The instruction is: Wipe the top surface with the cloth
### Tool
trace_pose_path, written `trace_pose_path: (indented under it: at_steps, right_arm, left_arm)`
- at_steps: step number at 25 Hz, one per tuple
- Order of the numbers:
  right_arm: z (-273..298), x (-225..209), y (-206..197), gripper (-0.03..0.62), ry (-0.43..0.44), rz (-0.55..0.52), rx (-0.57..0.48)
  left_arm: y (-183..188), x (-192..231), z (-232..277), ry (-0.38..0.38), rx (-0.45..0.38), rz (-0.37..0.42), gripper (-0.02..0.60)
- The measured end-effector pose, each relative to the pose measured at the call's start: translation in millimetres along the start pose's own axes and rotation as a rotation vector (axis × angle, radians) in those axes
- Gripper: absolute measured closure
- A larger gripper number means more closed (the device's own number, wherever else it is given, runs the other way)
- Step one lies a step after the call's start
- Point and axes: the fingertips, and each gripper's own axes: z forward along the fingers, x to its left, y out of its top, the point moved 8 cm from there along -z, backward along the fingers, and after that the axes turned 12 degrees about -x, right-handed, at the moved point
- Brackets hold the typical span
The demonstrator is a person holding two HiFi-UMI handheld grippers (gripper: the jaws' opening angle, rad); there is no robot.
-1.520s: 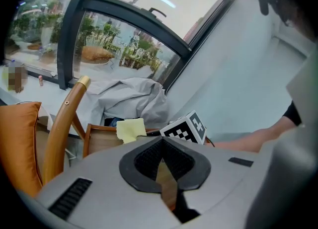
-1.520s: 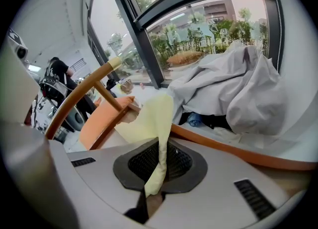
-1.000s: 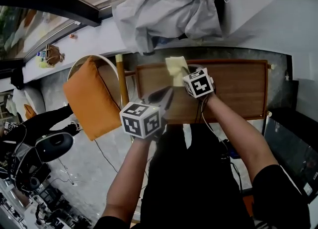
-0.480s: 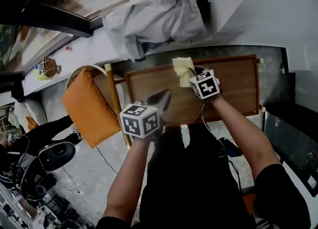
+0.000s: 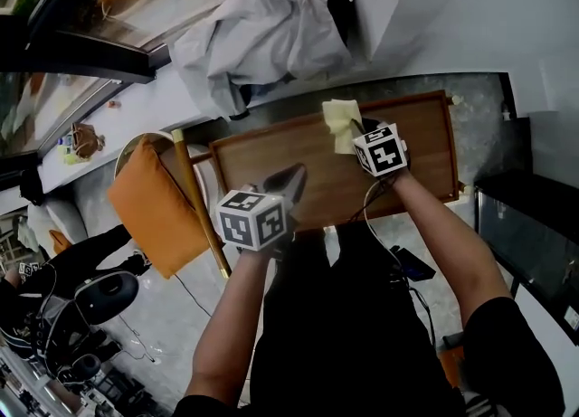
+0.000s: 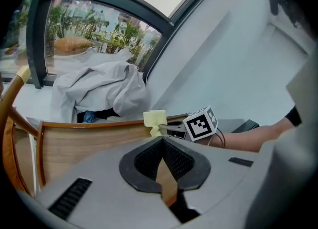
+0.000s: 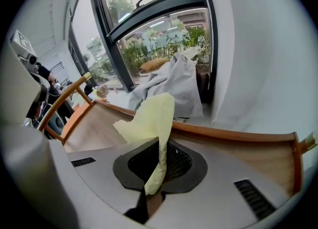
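A pale yellow cloth (image 5: 341, 123) is pinched in my right gripper (image 5: 355, 132), which is shut on it over the far middle of the wooden table top (image 5: 271, 157). In the right gripper view the cloth (image 7: 149, 118) sticks up out of the shut gripper (image 7: 161, 146) and flops forward. The left gripper view shows the cloth (image 6: 155, 121) near the table's far rim. My left gripper (image 5: 291, 177) hovers over the table's near edge. Its pads (image 6: 149, 161) meet at the tips with nothing held.
A chair with an orange cushion (image 5: 154, 207) stands at the table's left end. A heap of grey fabric (image 5: 253, 35) lies on the sill behind the table, below a window. A white wall rises behind it at the right. Dark gear (image 5: 99, 293) sits on the floor at left.
My right gripper has carried the cloth to the right along the far side of the table. The left gripper has stayed over the near edge.
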Motion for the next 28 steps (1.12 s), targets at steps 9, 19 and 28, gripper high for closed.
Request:
trace_pose_path:
  at_steps: [9,19,28]
  right_arm:
    - [-29.4,-51.0,-9.7,0.562,-0.076,-0.011,0.004]
    - [-60.6,-102.8,-22.1,0.562,-0.194,0.018,0.006]
    - [-80.8,-140.7,-27.3,0.562,-0.296,0.059,0.014]
  left_arm:
    - [-1.4,-13.1,12.3,-0.013,0.022,0.011,0.574]
    - [-2.7,-23.9,23.6,-0.026,0.036,0.024,0.572]
    - [-1.9,-26.3,28.9,-0.032,0.042,0.033,0.574]
